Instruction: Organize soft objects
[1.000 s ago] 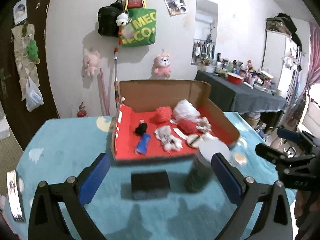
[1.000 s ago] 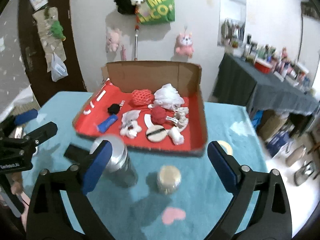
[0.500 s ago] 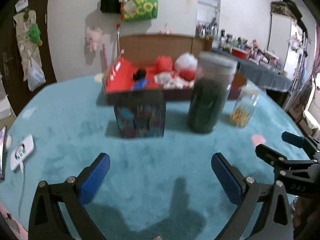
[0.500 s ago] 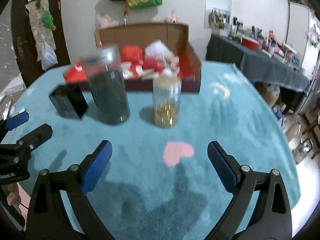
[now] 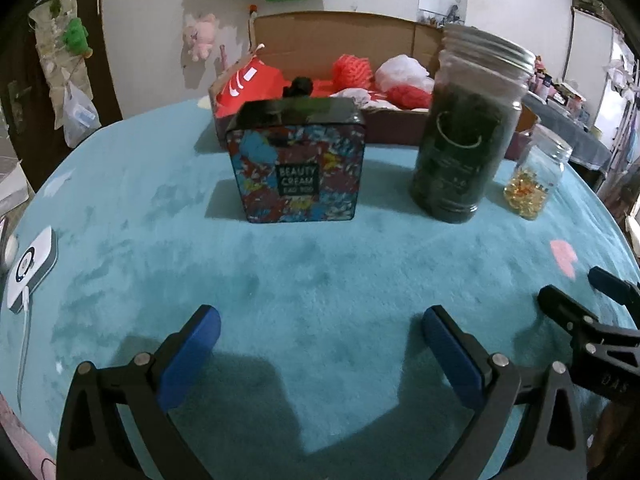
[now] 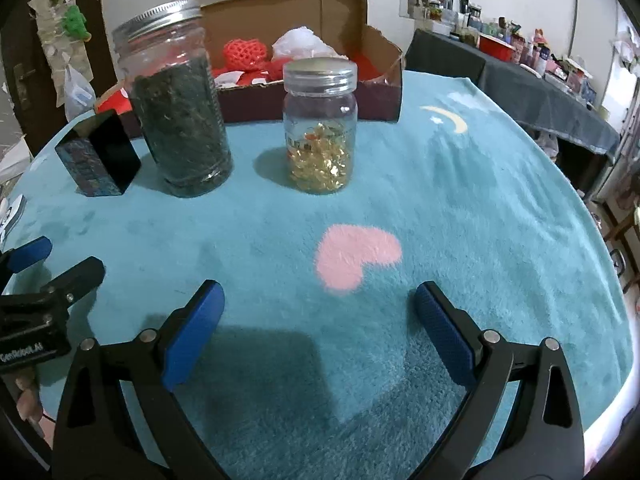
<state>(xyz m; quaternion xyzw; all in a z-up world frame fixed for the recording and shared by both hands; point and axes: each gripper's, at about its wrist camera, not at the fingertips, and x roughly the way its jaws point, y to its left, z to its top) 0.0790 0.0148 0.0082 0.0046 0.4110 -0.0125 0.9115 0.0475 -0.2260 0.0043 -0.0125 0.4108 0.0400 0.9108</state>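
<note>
An open cardboard box [image 5: 344,36] with a red inside stands at the far side of the teal table and also shows in the right wrist view [image 6: 344,12]. In it lie soft things: a red mesh ball [image 5: 354,70], a white puff [image 5: 402,70], a black item [image 5: 298,86]. My left gripper [image 5: 320,344] is open and empty, low over the near table. My right gripper [image 6: 318,320] is open and empty, low near a pink heart [image 6: 356,256].
In front of the box stand a patterned Beauty Cream tin [image 5: 298,168], a tall dark jar [image 5: 464,132] and a small jar of yellow capsules [image 6: 320,128]. A white device [image 5: 30,268] lies at the left edge. A dark cluttered table [image 6: 532,80] stands at the right.
Both grippers have come down from above the box to just over the near table, so the view is now level with the jars. Both stay open and empty.
</note>
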